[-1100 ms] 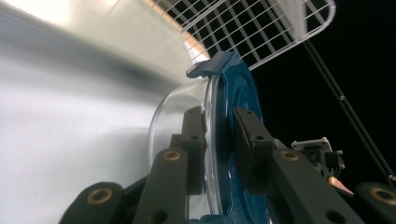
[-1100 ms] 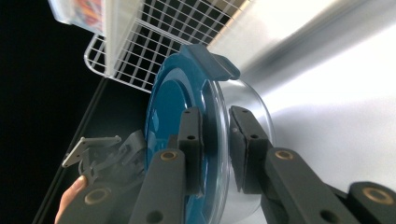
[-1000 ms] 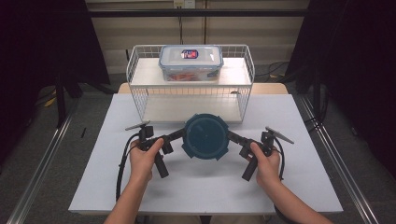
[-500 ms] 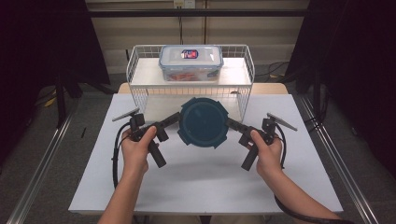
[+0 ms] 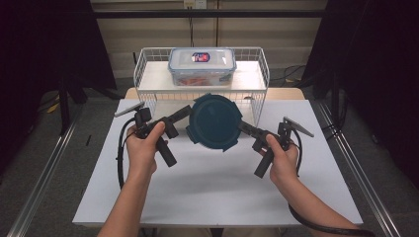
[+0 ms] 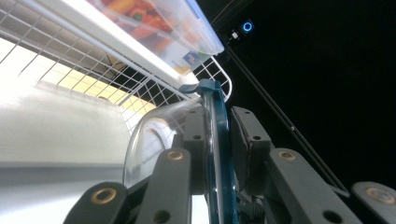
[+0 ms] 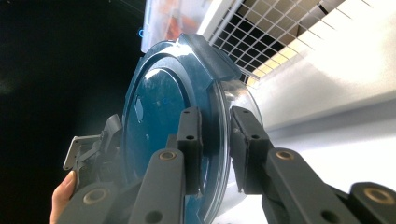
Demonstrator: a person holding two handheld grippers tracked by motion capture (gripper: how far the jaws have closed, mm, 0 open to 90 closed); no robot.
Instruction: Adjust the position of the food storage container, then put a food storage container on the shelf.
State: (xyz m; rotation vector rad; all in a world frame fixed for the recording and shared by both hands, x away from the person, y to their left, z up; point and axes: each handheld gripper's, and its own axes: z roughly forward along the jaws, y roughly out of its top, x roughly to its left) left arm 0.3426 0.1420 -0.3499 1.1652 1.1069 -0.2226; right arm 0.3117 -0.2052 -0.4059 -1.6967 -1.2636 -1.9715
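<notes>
Round container with blue lid (image 5: 215, 122) is clamped at its rim from both sides: left gripper (image 5: 185, 112) at 9 o'clock, right gripper (image 5: 243, 127) at 3 o'clock, both sets of jaws closed on the lid edge. It is held clear of the table (image 5: 207, 182), just in front of the wire rack (image 5: 148, 64). Lift judged done; placement is left, probably onto the rack beside the rectangular lidded box (image 5: 201, 65). Lid face is tipped toward the camera; no long axis, round body.
</notes>
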